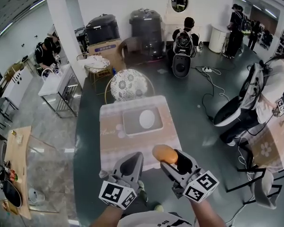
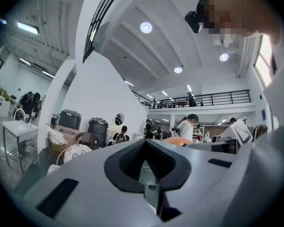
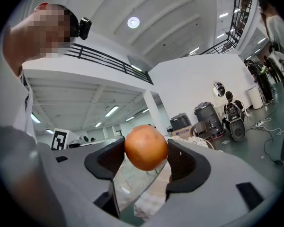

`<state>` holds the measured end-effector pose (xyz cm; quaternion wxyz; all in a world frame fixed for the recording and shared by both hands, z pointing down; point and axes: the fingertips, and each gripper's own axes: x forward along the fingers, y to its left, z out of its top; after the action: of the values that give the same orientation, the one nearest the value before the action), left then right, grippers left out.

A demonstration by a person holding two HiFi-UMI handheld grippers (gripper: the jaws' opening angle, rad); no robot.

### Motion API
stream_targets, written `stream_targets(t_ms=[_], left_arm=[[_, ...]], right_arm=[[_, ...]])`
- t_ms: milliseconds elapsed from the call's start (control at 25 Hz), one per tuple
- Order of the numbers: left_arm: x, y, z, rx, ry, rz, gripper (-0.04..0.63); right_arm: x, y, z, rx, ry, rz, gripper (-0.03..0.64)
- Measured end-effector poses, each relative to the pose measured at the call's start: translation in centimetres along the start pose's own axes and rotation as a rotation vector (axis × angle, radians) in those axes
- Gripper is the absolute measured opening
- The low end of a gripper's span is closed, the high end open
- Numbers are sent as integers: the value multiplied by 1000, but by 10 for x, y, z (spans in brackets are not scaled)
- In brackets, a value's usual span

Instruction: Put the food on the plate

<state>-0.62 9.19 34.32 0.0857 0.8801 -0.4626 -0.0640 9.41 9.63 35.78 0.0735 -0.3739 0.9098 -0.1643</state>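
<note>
1. The food (image 3: 146, 147), a round orange-brown piece, was clamped between the jaws of our right gripper (image 1: 173, 159), one pad on each side. We held it up in the air over the near end of the table (image 1: 111, 145). It was not on the plate yet.
2. The plate (image 1: 150, 119) was white, round and bare. It sat in a grey tray (image 1: 130, 122) around the middle of the table, well apart from the food, ahead of it and slightly left.
3. Progress, as we judged it: the pick-up was done. The carry, the lowering and the release were left.
4. Our left gripper (image 1: 132, 163) had its jaws together with nothing between them. It sat just beside the right one and looked idle.
5. Room: the line from food to plate looked open, with nothing standing between them. The tray rim was the one edge to clear, so we reckoned on coming in from above, not low and flat.
6. A few pale bits (image 1: 119, 127) lay on the table just left of the tray. They were too small to identify and off the path.
7. Further out, a patterned chair (image 1: 128, 84) stood at the table's far edge. People (image 1: 267, 96) and gear were well apart from the table.
</note>
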Motion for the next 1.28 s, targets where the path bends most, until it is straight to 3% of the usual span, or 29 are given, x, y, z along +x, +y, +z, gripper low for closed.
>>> stream_targets(t_ms=[480, 800, 1280], left_arm=[[94, 115, -21, -31, 62, -40, 3], [141, 157, -48, -75, 98, -49, 3], [195, 205, -99, -118, 176, 40, 3]], right_arm=[[125, -66, -13, 29, 31, -110, 278], [166, -108, -33, 57, 78, -178, 278], [220, -193, -82, 106, 212, -160, 278]])
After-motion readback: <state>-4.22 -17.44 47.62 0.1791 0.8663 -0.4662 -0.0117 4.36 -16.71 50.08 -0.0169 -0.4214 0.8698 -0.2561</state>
